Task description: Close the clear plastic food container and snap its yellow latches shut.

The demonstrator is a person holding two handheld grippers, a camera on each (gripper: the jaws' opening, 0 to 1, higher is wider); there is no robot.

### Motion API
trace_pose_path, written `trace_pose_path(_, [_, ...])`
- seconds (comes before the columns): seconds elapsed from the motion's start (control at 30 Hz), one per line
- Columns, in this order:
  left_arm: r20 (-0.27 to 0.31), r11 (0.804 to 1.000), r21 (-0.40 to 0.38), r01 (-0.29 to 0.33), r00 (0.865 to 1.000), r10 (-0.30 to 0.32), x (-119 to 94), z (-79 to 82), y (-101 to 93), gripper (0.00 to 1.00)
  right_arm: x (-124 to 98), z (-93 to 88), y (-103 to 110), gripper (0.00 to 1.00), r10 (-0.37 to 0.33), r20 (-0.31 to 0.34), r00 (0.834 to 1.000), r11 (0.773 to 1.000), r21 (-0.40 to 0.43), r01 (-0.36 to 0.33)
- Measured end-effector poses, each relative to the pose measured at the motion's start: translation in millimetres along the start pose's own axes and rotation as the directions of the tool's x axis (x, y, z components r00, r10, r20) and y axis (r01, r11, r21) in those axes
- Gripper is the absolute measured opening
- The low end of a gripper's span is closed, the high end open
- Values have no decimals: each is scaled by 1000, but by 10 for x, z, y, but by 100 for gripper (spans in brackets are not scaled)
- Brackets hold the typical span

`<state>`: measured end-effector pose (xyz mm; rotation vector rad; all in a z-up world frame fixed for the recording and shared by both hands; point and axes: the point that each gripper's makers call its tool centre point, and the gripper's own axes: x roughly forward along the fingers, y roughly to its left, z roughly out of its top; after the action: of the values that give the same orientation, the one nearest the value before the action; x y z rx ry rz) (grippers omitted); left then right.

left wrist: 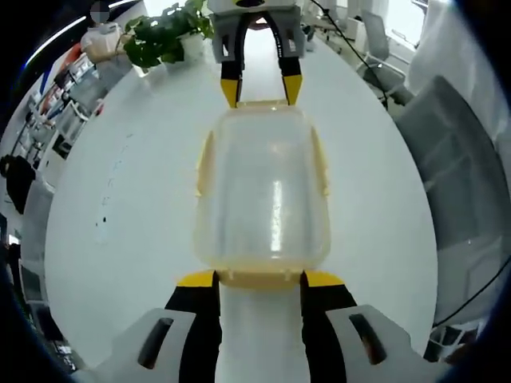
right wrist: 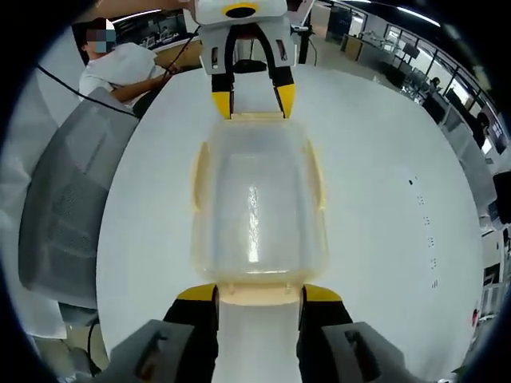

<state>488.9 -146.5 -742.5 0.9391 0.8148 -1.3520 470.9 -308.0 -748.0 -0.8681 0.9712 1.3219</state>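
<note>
container frame centre on white table, lid on, long axis bottom-to-top | L gripper jaws spread at near end latch | R gripper jaws spread at opp. end | plant upper left

Stood on a broad, round white desk, glossy and evenly lit, with a few small dark specks toward one edge. Carried a leafy green plant in a pale pot at its far side in the left gripper view, shelving and clutter behind it, grey mesh-backed office chairs drawn up alongside. Showed in the right gripper view another grey chair at the rim, a seated person in a white top beyond it, and an open office with desks, screens and ceiling strip lights farther back.
</note>
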Motion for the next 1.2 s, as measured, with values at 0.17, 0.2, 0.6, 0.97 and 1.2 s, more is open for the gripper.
trace_pose_path(0.17, [-11,1000,12,-3,1000,3,15,-14,2,37,14,-19,-6,37,-4,3,1000,1000,-19,4])
trace_pose_path(0.2, [-15,1000,28,-8,1000,8,19,-21,1,38,17,-28,-13,37,-9,1,1000,1000,-17,9])
trace_pose_path(0.6, [-9,1000,-28,-15,1000,15,-77,-89,9,46,-3,-2,63,47,1,28,1000,1000,9,-1])
trace_pose_path(0.97, [109,978,-181,-103,986,124,-325,115,122,44,-197,164,47,51,-35,128,991,993,118,19])
trace_pose_path(1.2, [99,931,-347,-110,983,153,-288,95,125,46,-268,277,-65,52,-109,186,977,971,232,64])
